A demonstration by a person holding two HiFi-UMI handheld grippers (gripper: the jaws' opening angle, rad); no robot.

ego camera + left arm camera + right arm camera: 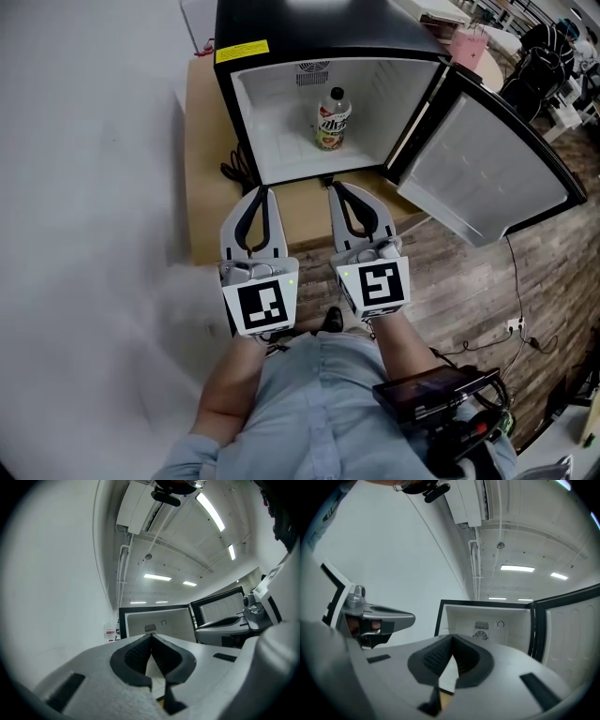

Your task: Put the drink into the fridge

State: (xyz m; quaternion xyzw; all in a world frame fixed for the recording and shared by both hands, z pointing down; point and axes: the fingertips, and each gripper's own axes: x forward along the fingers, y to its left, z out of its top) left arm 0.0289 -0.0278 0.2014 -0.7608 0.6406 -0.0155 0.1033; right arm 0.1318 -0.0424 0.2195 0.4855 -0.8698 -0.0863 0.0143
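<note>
A small black fridge point(239, 89) stands on a brown base with its door point(487, 173) swung wide to the right. Inside, a drink bottle point(332, 119) with a white cap and a colourful label stands upright on the white floor. My left gripper point(262, 190) and my right gripper point(334, 187) hover side by side just in front of the fridge's open mouth, both shut and holding nothing. In the left gripper view the jaw tips point(151, 635) meet before the fridge interior point(159, 623); in the right gripper view the tips point(451, 637) do the same.
A white wall runs along the left. Wood-look floor point(469, 281) lies to the right with a cable point(517, 281) and a socket strip. Desks and a pink bag point(469, 47) sit behind the fridge at the upper right. A black device hangs at the person's waist point(436, 394).
</note>
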